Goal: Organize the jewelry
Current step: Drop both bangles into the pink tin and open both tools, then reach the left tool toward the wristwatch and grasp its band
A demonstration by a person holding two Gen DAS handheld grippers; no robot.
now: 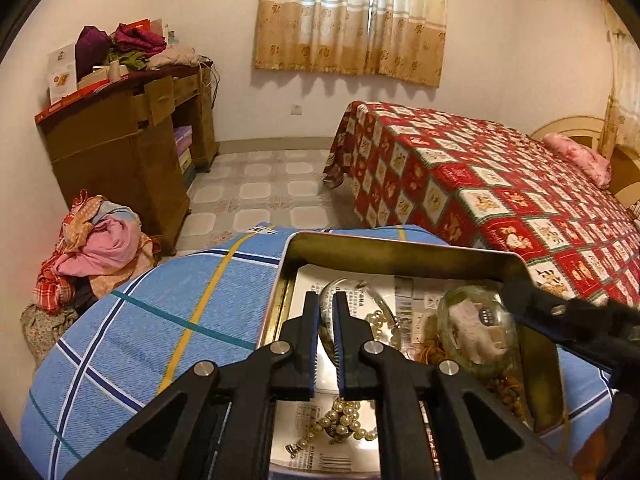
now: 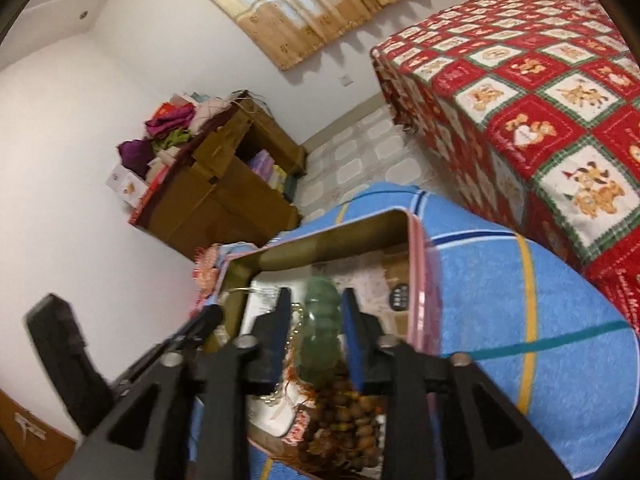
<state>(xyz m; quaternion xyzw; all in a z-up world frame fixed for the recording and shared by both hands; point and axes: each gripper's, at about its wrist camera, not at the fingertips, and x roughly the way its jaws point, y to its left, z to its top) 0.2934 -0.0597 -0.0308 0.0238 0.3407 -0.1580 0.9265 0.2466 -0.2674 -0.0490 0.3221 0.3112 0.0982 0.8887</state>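
Green glass bangle [image 2: 322, 332] btwn spread right fingers [image 2: 354, 344]; left fingers [image 1: 310, 334] near-shut over pearl strand [image 1: 348, 420].

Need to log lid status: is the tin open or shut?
Open. The tin shows no lid; pearls, a green bangle and brown beads lie exposed inside.

A shallow metal tin [image 1: 400, 254] sits open on the blue plaid cloth, its floor lined with printed paper. Inside lie a pearl strand [image 1: 344, 420] heaped near the front, a thin silvery bangle [image 1: 340, 284] further back, a pale green translucent bangle [image 1: 472, 332] lying tilted — and brown wooden beads [image 2: 348, 420] piled beside orange thread [image 1: 430, 350].
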